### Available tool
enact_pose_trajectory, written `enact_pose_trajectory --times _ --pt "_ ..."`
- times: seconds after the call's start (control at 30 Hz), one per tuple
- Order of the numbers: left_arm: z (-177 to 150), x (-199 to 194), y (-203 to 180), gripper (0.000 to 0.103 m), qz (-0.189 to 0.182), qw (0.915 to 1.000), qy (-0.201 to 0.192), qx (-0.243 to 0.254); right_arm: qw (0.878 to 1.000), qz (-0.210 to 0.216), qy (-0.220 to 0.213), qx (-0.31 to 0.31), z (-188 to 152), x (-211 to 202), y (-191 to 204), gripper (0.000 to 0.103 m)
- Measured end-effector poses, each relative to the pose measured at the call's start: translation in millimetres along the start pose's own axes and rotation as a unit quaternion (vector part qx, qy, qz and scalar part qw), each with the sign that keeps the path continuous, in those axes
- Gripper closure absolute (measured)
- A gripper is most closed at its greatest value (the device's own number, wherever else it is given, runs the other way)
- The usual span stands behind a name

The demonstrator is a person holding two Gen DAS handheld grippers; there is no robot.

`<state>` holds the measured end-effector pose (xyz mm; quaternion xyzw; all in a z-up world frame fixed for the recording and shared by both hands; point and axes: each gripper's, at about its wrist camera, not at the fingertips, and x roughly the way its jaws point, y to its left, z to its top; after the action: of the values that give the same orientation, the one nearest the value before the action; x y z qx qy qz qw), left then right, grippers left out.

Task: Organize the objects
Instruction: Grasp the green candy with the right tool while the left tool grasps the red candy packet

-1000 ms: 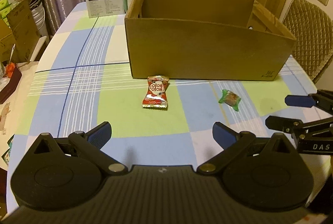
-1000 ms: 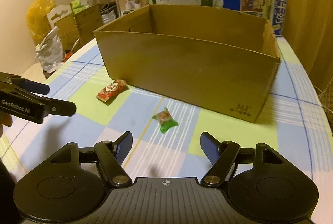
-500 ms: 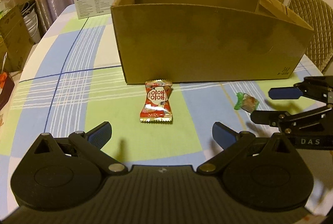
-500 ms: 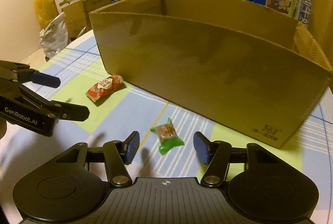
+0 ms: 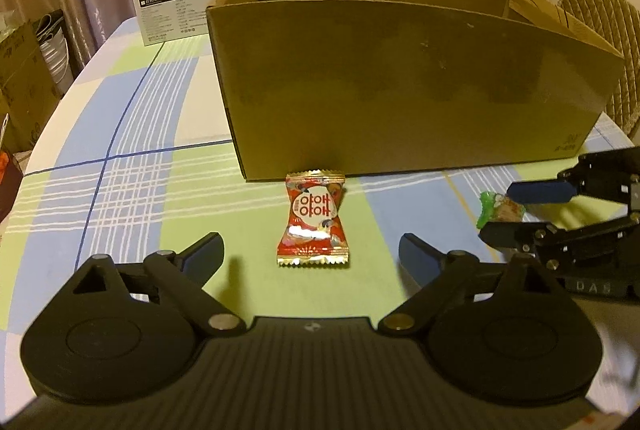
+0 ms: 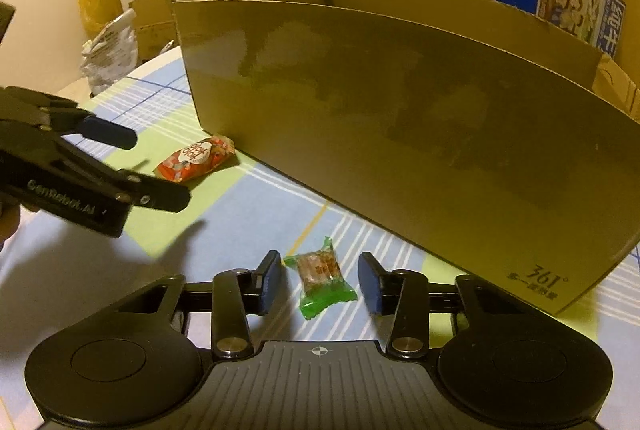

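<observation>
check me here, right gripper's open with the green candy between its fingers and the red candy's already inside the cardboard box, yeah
Not quite. The red candy is not inside the cardboard box; it lies on the tablecloth just in front of it, as the left wrist view shows. The rest holds: the open right gripper has the green candy between its fingers.

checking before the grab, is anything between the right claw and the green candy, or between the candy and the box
Nothing sits between the right claw and the green candy; the candy already lies between its open fingers. Toward the cardboard box, only the box's own near wall stands in the path, so the candy would have to go over it.
</observation>
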<state>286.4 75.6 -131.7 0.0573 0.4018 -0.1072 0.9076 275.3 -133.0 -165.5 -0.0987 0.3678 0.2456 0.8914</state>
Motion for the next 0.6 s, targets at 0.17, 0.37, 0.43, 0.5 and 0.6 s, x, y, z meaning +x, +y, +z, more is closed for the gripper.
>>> enact_pose_trajectory --times 0.17,0.37,0.43,0.5,0.6 --pt "2.1 3.8 -0.3 0.013 0.002 1.0 -0.004 0.004 1.0 0.003 0.001 0.012 0.4 -0.4 1.3 0.084" --pt "7.0 10.8 1.6 0.024 0.006 1.0 -0.004 0.006 0.999 0.003 -0.001 0.049 0.5 -6.4 -4.8 0.084" --pt "9.3 14.3 1.6 0.028 0.004 1.0 -0.004 0.006 0.998 0.005 -0.002 0.058 1.5 -7.7 -6.9 0.085" --pt "11.9 18.1 0.7 0.036 0.002 1.0 -0.003 0.009 0.998 0.004 -0.005 0.061 1.8 -9.1 -7.2 0.085" --pt "13.0 22.7 -1.1 0.05 0.001 0.9999 0.003 0.011 0.998 0.005 -0.004 0.066 1.5 -9.6 -8.0 0.085"
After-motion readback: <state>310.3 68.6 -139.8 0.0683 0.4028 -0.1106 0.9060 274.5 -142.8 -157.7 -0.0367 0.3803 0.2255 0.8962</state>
